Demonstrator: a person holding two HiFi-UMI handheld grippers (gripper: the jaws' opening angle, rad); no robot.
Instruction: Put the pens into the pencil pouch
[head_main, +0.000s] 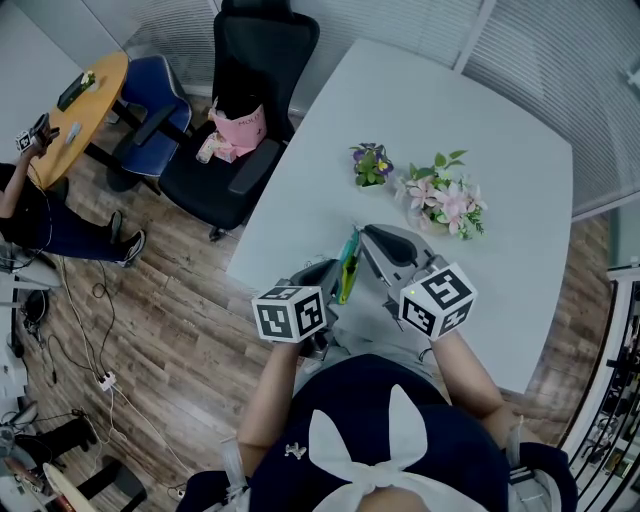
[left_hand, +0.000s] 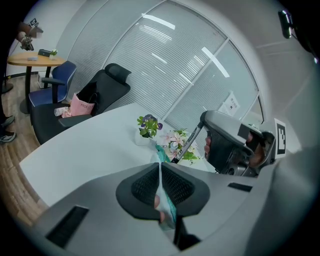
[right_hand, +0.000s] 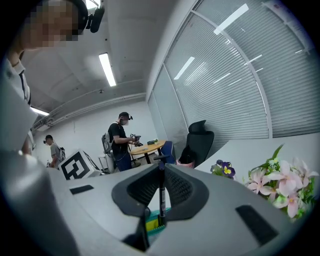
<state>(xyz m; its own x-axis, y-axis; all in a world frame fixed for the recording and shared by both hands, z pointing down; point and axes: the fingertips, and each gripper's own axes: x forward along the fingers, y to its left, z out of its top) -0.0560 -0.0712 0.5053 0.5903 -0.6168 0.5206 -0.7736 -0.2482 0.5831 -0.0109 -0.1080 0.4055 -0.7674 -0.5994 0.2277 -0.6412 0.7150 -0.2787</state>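
1. So, the left tongs (left_hand: 160, 167) are clamped shut on the edge of the teal pouch (head_main: 348, 265), pinching its fabric.
2. The right tongs (right_hand: 161, 167) are closed on a black pen (right_hand: 161, 195). It stands upright between the pads, and its lower end is right at the pouch's top edge.
3. The pouch sits between the two tongs, over the near part of the white surface (head_main: 480, 130).
4. Farther back on the surface are pink flowers (head_main: 445, 200), with a small purple-flowered pot (head_main: 371, 165) just beside them.
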